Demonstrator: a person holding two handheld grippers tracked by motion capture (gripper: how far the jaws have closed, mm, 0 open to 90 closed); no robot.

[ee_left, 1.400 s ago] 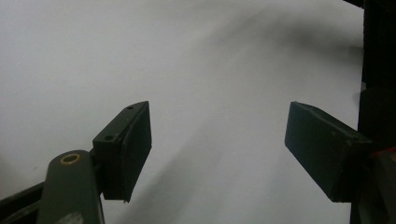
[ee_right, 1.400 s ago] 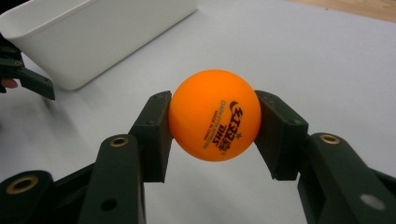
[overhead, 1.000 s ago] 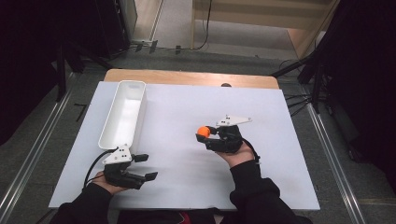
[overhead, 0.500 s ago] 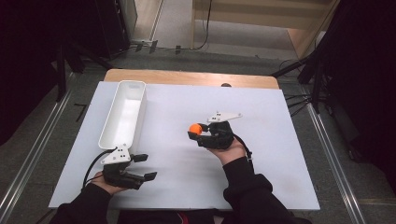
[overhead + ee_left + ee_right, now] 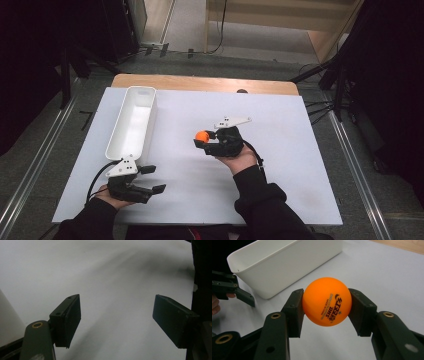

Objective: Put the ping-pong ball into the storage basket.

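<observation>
1. We see the right hand-held gripper (image 5: 202,139) pinching an orange ball (image 5: 202,135) between its two pads, lifted above the middle of the counter (image 5: 280,165). In the right gripper view the ball (image 5: 326,301) sits squarely between the jaws, gripped at its widest part.

2. The left hand-held gripper (image 5: 150,179) rests low near the counter's near left corner, its jaws spread wide with nothing between them.

3. We judge the main risk to be the ball slipping: it is smooth, round and light, held at two small contact patches. A jolt or a slight easing of the squeeze could let it pop out, bounce and roll off the counter.

4. If the ball is meant for the white bin (image 5: 131,125), a release from too high or too near the rim could make it bounce out or strike the wall and fall outside.

5. The bin is light, we think; a knock from the gripper on its long wall could shove it toward the left edge, which lies just beside it.

6. Room for moving: the stretch of counter between ball and bin is bare, so a sideways carry meets no obstacle. The bin's near end stands close to the left gripper, so we would aim for the bin's middle or far half.

7. The right half of the counter is open and free.
</observation>
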